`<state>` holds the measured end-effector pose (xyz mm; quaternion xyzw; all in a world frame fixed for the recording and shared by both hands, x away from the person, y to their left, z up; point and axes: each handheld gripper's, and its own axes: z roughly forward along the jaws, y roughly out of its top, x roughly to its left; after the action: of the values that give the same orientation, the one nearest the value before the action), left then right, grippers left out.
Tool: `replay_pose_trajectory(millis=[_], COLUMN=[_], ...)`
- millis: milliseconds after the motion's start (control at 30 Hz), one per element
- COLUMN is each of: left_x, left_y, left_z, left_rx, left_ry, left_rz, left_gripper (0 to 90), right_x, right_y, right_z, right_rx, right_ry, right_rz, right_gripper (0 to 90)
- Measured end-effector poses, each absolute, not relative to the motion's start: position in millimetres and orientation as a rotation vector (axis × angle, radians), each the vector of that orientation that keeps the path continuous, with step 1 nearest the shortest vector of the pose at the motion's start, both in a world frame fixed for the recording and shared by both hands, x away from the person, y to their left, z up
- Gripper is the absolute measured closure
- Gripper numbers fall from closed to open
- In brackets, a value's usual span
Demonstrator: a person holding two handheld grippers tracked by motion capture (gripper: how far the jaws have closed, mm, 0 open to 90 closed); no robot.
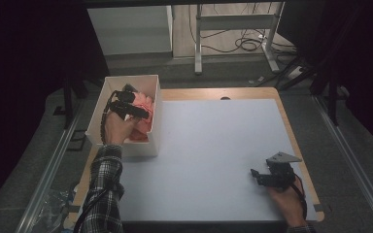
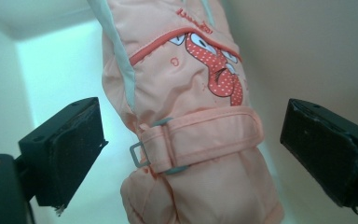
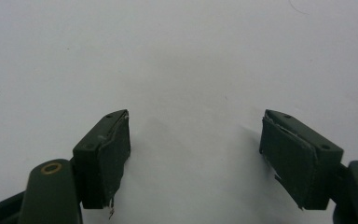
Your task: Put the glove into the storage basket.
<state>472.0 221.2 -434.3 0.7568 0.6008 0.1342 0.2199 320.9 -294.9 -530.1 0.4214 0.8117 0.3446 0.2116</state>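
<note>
A peach-pink child's ski glove [image 2: 191,93] with a red dotted cartoon patch and a buckled wrist strap lies inside a white box [image 1: 155,121] at the table's far left. My left gripper [image 1: 143,114] hangs over it inside the box. In the left gripper view that gripper [image 2: 191,135] stands open, its pads [image 2: 77,149] on either side of the glove's cuff and clear of it. Pink fabric [image 1: 145,103] shows beside the jaws in the high view. My right gripper [image 1: 255,175] rests open at the near right on the white mat [image 3: 177,56], with nothing between its fingers.
The white mat [image 1: 213,141] covers a wooden tabletop whose edge [image 1: 291,131] shows along the right. A desk frame [image 1: 233,34] and floor cables [image 1: 245,44] stand beyond the table. Crumpled plastic [image 1: 53,204] lies on the floor at the near left.
</note>
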Motion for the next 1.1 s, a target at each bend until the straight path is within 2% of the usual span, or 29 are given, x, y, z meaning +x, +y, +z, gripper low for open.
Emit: replay_pose_trajectory(millis=[633, 1100], left_x=[449, 414], left_y=[229, 231], left_z=[-416, -397], left_rx=[2.069, 2.059], left_ry=[1.585, 1.461], left_rz=[0.415, 0.462], left_gripper=[3.8, 1.0], right_x=[321, 321], right_y=[-295, -295], right_z=[-530, -530], right_rx=[1.171, 1.169], right_ry=[2.255, 2.255], right_rz=[0.957, 0.955], right_gripper=[24.9, 24.8])
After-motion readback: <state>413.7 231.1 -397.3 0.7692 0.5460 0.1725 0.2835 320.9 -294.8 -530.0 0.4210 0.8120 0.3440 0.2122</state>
